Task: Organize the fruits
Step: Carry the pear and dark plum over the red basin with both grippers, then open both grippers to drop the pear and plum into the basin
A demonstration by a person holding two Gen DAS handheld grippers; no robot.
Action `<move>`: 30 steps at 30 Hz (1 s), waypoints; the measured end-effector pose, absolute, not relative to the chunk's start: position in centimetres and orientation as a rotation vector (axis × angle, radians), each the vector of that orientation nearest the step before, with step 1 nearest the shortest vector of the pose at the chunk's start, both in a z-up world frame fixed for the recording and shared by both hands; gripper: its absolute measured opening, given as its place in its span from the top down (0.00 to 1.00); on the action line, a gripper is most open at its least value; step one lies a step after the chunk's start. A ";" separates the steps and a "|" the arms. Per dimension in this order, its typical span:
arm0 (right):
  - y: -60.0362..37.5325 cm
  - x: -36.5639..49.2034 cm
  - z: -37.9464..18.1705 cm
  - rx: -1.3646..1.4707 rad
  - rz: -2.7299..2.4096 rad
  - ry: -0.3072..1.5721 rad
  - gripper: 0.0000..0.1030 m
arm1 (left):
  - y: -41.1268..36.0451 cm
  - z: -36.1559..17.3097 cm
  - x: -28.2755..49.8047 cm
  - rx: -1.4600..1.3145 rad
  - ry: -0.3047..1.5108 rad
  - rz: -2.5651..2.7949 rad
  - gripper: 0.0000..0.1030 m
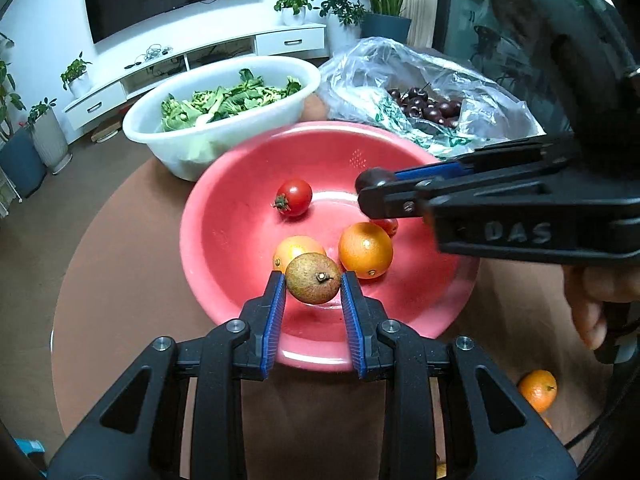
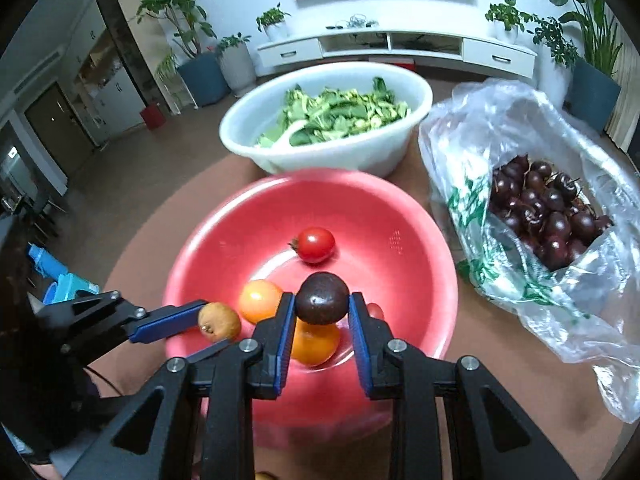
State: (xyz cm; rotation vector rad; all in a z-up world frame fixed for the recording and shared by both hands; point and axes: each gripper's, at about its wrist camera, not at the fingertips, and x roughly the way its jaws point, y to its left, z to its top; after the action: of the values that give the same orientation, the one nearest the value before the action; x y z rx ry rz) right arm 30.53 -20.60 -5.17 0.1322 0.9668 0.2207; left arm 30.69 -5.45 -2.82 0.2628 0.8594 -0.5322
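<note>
A red bowl sits on the round brown table. Inside lie a red tomato and two oranges. My left gripper is shut on a brownish-green round fruit, held over the bowl's near side. My right gripper is shut on a dark purple round fruit, also above the bowl; it reaches in from the right in the left wrist view. A second small red tomato peeks out under the right gripper.
A white basin of green leaves stands behind the red bowl. A clear plastic bag with dark cherries lies at the right. A loose orange rests near the table edge. A hand holds the right gripper.
</note>
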 end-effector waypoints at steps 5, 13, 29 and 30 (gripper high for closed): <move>-20.3 31.7 -6.5 0.089 0.197 0.992 0.72 | -6.0 -3.3 31.2 0.273 0.860 -0.528 0.74; -20.5 32.2 -6.9 0.082 0.191 0.991 0.71 | -6.3 -3.2 31.0 0.285 0.850 -0.512 0.74; -21.8 29.7 -4.9 0.145 0.185 0.983 0.48 | -3.5 -0.2 28.4 0.212 0.786 -0.480 0.15; -22.3 28.9 -4.2 0.160 0.186 0.967 0.45 | -2.9 0.2 27.6 0.201 0.772 -0.478 0.09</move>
State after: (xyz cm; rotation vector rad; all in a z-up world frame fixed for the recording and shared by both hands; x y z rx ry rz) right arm 28.90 -22.27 -4.24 0.1605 0.9672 0.1860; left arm 27.62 -2.85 0.23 0.2009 0.7718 -0.4778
